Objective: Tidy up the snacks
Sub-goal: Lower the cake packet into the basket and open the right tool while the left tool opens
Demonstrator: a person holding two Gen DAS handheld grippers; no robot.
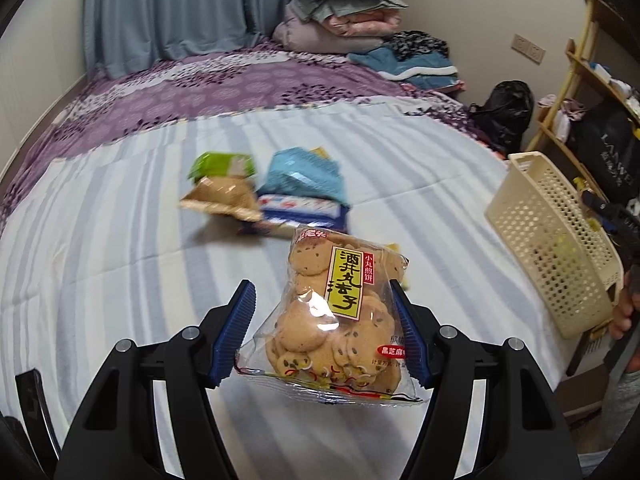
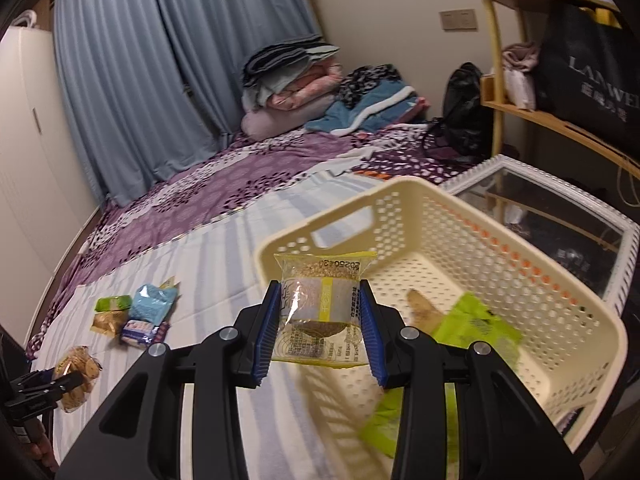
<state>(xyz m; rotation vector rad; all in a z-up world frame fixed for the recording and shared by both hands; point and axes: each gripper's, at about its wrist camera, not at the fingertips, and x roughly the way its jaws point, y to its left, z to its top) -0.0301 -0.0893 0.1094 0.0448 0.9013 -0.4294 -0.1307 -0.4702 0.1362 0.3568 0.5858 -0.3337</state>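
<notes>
- The left gripper (image 1: pixel 324 334) is clamped on a clear bag of biscuits (image 1: pixel 334 312), lifted above the striped bed (image 1: pixel 100 260).
- Four or so loose snack packets (image 1: pixel 264 192) lie piled farther up the bed, blurred.
- The right gripper (image 2: pixel 320 334) pinches a small clear snack packet (image 2: pixel 324 312) over the cream basket (image 2: pixel 520 280), where green packets (image 2: pixel 476 324) lie.

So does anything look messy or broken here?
Nothing looks broken or spilled. A few snack packets lie in a loose heap on the striped bed sheet, waiting to go into the cream basket. Each hand-held gripper holds one sealed packet.
</notes>
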